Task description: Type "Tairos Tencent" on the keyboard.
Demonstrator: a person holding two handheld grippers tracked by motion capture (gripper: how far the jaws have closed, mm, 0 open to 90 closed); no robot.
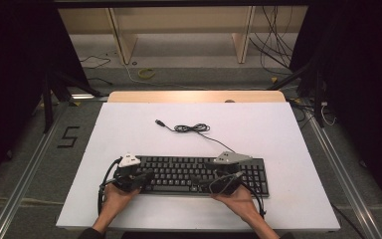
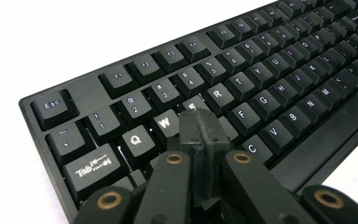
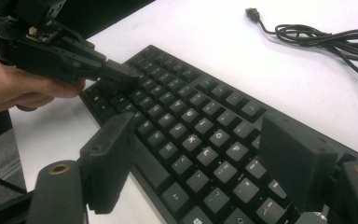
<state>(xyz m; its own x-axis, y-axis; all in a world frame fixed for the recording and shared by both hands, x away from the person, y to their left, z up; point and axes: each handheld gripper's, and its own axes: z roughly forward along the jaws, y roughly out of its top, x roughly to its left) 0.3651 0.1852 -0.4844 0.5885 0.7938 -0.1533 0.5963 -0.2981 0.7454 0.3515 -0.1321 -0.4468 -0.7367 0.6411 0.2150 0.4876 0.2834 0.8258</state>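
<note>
Resting flat, matte black rectangular keyboard (image 1: 204, 174) on smooth white table (image 1: 278, 129).

My table (image 1: 129, 129) has a white top, with a strip of pale wood (image 1: 196, 96) showing along its far edge. Beyond it I see a grey floor (image 1: 189, 74), and on it a small yellow-green ring (image 1: 146, 72) lying near a thin light wire. Loose black cables (image 1: 273, 47) hang and trail at the far right. Pale wooden legs (image 1: 122, 37) stand further back, left and right. To my left, a black mark like a 5 (image 1: 68, 136) sits on the floor beside a metal rail (image 1: 25, 174).
</note>
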